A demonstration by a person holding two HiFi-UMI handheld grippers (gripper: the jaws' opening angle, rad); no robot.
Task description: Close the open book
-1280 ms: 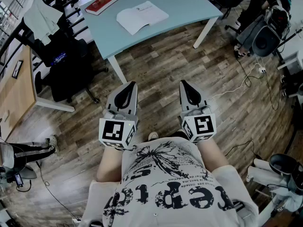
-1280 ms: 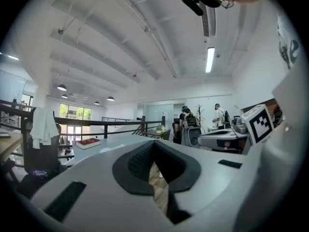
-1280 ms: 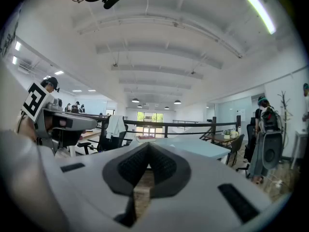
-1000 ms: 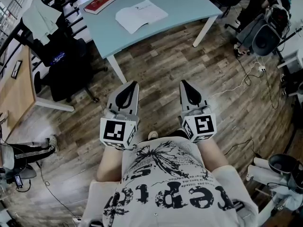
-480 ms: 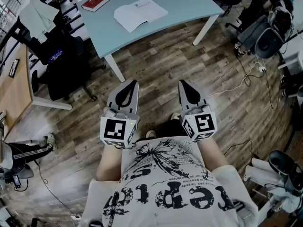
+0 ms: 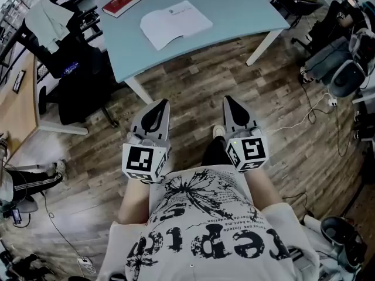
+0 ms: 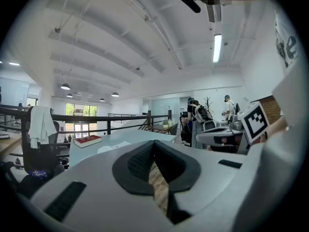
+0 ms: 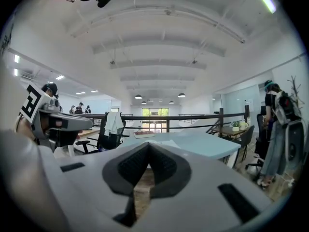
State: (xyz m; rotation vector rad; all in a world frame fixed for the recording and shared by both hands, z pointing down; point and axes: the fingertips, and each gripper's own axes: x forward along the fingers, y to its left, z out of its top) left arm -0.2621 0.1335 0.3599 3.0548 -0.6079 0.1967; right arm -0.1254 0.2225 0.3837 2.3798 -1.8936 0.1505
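White open book (image 6: 176, 23) lies flat on the pale blue tabletop (image 6: 240, 7), close to its near edge, with a closed red hardback book (image 6: 124, 2) further back and to its left. It sits well apart from both tools, ahead of them across a stretch of brown wooden plank floor (image 6: 199, 78). The left tool (image 6: 163, 103) lines up almost straight below the spread in the head view, while the right tool (image 6: 226, 99) is offset to the side, so the left looks the nearer of the two. Both tools are held side by side at waist height, pointing towards the tabletop; each has its jaws brought together at the tips with nothing between them. The spread's long axis runs across the view, its right end tilted slightly away, and the fold crosses it roughly in line with the way the tools point – so closing it probably means swinging one half sideways over the other. Its pages look plain white with only a small dark mark near the top, thin and floppy, the left half bowed a little
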